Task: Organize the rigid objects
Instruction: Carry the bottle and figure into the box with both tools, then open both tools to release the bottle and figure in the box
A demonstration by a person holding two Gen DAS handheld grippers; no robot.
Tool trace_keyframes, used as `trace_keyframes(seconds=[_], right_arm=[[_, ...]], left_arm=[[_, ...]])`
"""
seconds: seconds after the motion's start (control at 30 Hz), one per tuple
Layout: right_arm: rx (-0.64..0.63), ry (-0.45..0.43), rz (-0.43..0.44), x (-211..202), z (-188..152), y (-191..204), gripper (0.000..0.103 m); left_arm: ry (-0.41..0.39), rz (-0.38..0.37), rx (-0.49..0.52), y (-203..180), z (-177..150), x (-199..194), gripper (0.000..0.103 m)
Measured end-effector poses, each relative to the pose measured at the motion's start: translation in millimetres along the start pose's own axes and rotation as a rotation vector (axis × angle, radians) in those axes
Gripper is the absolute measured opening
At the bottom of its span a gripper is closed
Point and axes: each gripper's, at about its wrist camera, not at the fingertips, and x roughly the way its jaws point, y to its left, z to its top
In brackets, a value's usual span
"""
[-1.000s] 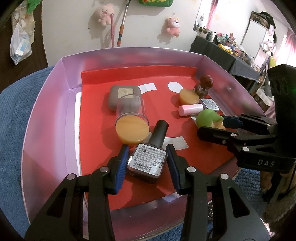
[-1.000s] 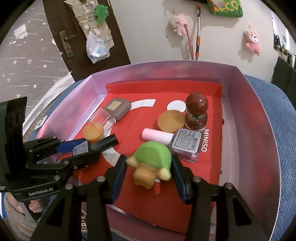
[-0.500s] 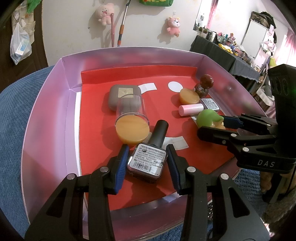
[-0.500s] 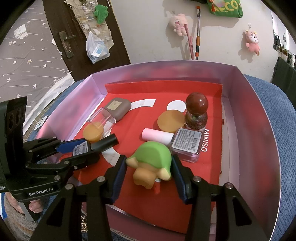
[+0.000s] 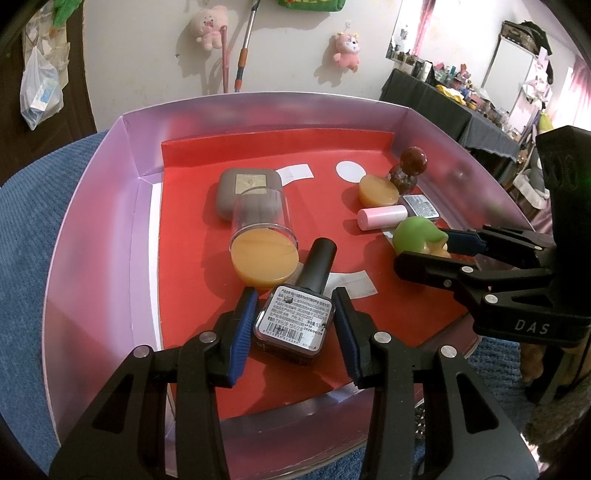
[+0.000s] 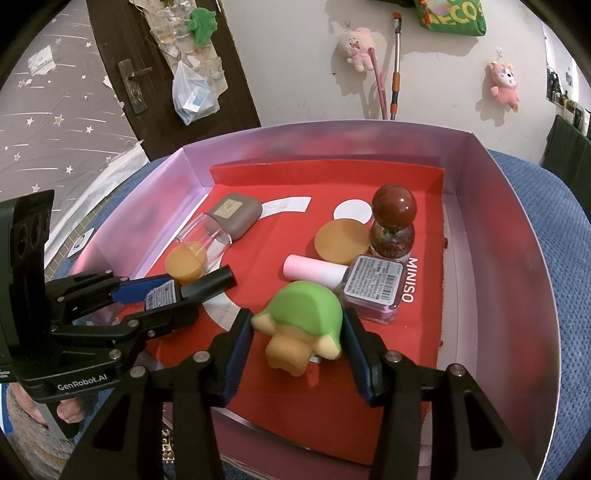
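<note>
Currently held: dark polish bottle (image 5: 295,317) between the left tool's (image 5: 293,325) pads; green-capped figure (image 6: 301,328) between the right tool's (image 6: 299,339) pads, both at the near edge of the pink box (image 5: 92,229). Remaining items lie scattered inside it; sorting appears barely begun.

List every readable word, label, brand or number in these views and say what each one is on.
"MINISO": red liner of the box.
"GenRobot.AI": left gripper body.
"DAS": right gripper body.
"ECO", cut off: green cushion on the wall.
Barcode labels on the black-capped bottle and pink bottle: print too small to read.
</note>
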Motion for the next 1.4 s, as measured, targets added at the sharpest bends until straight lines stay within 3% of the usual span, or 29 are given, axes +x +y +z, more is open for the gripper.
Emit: trace_keyframes(seconds=[0.53, 0.73, 0.87, 1.07, 1.4], right_arm=[[0.001, -0.001, 0.001, 0.1, -0.4, 0.5, 0.052], [-0.001, -0.010, 0.000, -2.0, -0.6, 1.0, 0.060], [-0.006, -0.017, -0.002, -4.2, -1.0, 2.9, 0.060], [-0.011, -0.030, 0.000, -10.3, -2.6, 6.7, 0.065], [-0.021, -0.066, -0.004, -31.0, -8.4, 11.9, 0.074]], left_arm=[[0.004, 0.018, 0.001, -5.5, -2.5, -6.0, 0.040], [-0.018, 0.008, -0.006, -6.3, -0.2, -12.1, 0.041], [-0.034, 0.003, -0.002, -7.5, 0.3, -18.7, 0.054], [-0.047, 0.023, 0.012, -10.9, -1.0, -26.6, 0.055], [-0.075, 0.017, 0.018, -16.2, -6.5, -44.2, 0.074]])
